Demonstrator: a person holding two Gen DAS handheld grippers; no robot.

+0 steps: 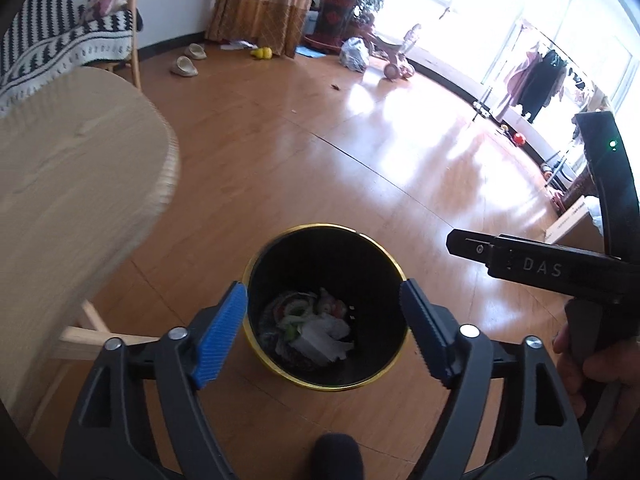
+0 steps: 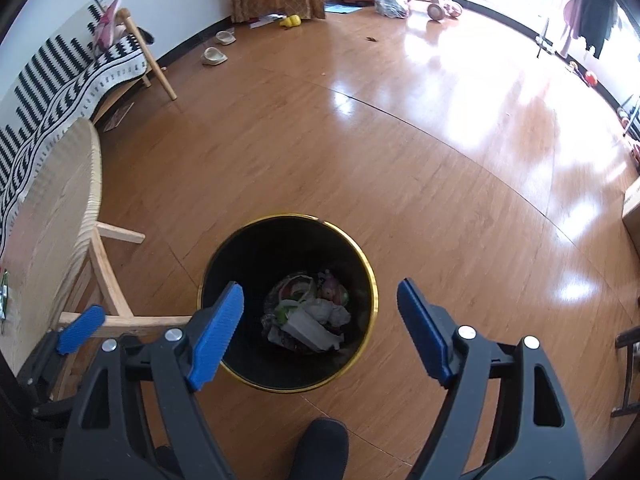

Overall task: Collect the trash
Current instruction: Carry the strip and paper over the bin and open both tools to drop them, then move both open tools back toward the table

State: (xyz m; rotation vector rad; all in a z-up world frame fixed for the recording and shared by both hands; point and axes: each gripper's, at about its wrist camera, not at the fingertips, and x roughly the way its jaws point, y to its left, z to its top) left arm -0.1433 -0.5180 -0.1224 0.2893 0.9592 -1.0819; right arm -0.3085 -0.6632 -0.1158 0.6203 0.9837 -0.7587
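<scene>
Both claws hang over a black waste bin (image 1: 326, 308) with a gold rim, which stands on the wooden floor (image 1: 360, 152). The left gripper (image 1: 324, 320) has its blue pads spread wide apart with nothing between them; the bin's mouth lies directly below and just ahead of it. The right gripper (image 2: 320, 320) is likewise parted and empty above the same bin. Crumpled trash (image 2: 312, 320) lies at the bin's bottom. A pale wooden table (image 1: 80, 184) sits left of both claws.

Strong daylight from my windows (image 1: 460, 4) blows out white and glares across the wooden floor (image 2: 460, 92). The table edge (image 1: 160, 184) smears with blur; fisheye bending and dark corners frame both views.
</scene>
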